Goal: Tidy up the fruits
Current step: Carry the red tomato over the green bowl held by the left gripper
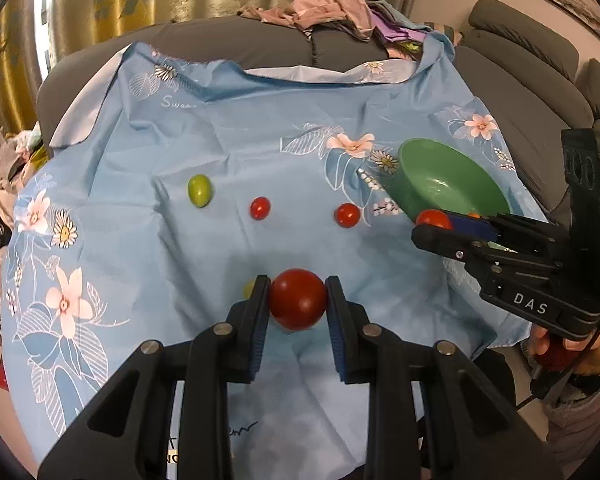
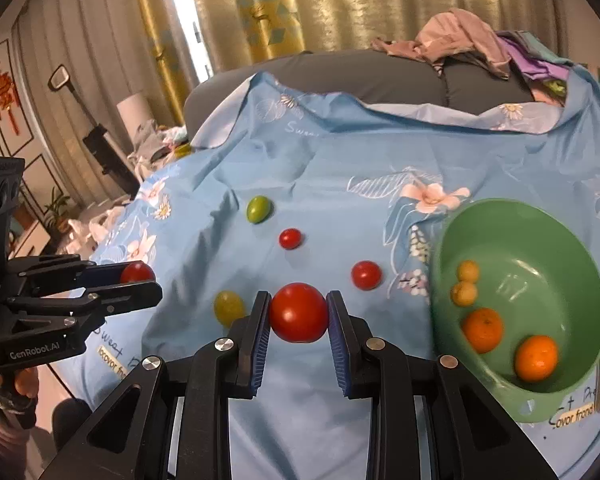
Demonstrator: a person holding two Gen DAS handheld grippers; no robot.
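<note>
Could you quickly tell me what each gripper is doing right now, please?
Left gripper: closed on a red tomato.
Right gripper: closed on another red tomato, near the green bowl.

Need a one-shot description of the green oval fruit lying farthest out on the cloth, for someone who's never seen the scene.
Start at the blue floral cloth spread over the grey sofa, with the green bowl at its right. Follow the loose fruits leftward and away from the bowl, past two small red tomatoes. The last one out is the green oval fruit: bright green and egg-shaped, unlike the round reds and the duller yellow-green one nearer the fingers.
</note>
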